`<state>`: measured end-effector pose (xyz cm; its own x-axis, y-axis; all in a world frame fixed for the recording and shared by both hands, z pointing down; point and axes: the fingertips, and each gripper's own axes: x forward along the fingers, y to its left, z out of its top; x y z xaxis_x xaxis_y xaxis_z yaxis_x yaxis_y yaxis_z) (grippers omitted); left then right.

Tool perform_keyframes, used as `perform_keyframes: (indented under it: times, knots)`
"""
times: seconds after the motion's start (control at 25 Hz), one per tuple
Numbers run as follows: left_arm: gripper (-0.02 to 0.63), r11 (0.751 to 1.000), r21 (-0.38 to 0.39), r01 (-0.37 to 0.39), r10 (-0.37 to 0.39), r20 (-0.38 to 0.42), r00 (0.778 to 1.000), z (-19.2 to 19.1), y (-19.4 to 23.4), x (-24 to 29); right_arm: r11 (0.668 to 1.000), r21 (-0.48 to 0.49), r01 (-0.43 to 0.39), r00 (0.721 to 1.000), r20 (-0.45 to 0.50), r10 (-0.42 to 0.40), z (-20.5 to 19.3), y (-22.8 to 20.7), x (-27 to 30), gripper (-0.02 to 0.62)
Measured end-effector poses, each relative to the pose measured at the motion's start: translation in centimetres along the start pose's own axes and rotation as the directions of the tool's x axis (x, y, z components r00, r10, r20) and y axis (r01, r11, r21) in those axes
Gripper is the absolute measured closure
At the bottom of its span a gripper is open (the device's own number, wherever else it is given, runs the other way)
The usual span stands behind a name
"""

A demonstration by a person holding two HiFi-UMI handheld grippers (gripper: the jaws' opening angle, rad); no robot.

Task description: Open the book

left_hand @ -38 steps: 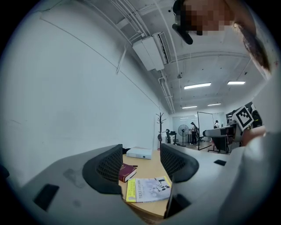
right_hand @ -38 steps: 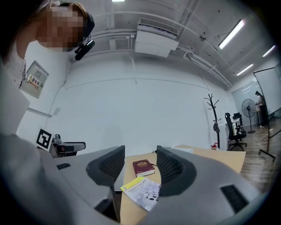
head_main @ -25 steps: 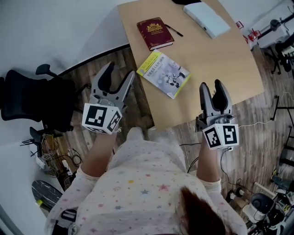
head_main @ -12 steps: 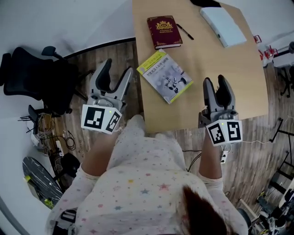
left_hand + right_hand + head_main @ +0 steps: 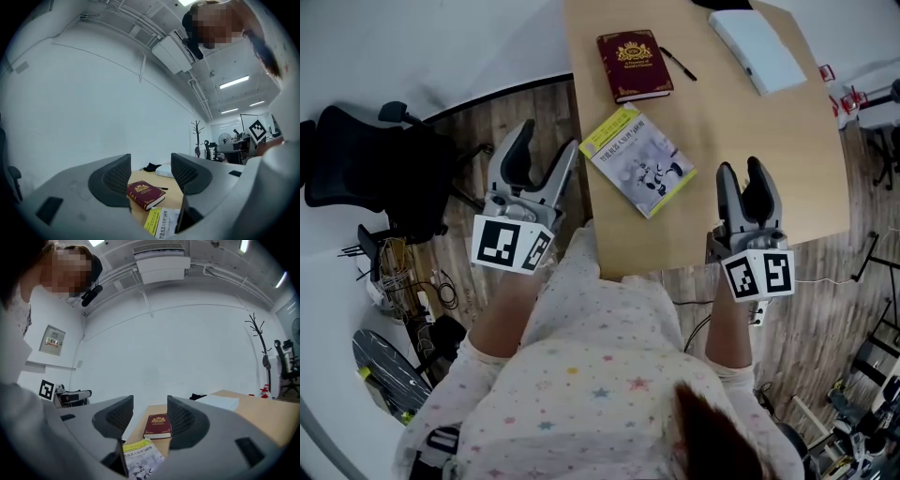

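Pale wood is covering the desk (image 5: 787, 159), which is standing on a plank floor (image 5: 502, 112) beside white walls. A yellow-and-white paperback (image 5: 637, 161) is lying closed and flat close to the desk's left edge, turned at an angle to it, partway between the near and far edges. Beyond it, toward the far edge, a maroon book (image 5: 634, 65) with a gold emblem is lying closed too, with a black pen (image 5: 678, 64) just beside its right side. A white notebook (image 5: 757, 52) is resting near the far right corner.

The left gripper (image 5: 546, 141) is hovering off the desk's left edge, over the floor, its jaws spread with nothing between them. The right gripper (image 5: 742, 169) is hanging over the near edge, to the right of the paperback and apart from it, jaws likewise parted and empty. A black office chair (image 5: 366, 178) is standing on the floor further left.
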<state>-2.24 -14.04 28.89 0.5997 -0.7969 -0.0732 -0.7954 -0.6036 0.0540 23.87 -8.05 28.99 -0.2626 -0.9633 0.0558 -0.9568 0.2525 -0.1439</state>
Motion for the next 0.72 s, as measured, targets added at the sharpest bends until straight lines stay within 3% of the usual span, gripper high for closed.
perform_keyframes:
  times: [0.44,0.72]
  knots:
    - [0.362,1.000,-0.023,-0.004,0.003,-0.041,0.999,-2.9,0.6,0.5,1.000,0.008,0.022,0.999,-0.042,-0.021,-2.5,-1.3,0.8,0.388]
    - [0.362,0.998,-0.052,-0.037,0.033,-0.069,0.997,-4.8,1.1,0.4,1.000,0.012,-0.020,0.993,-0.115,0.021,-5.3,-1.0,2.1,0.387]
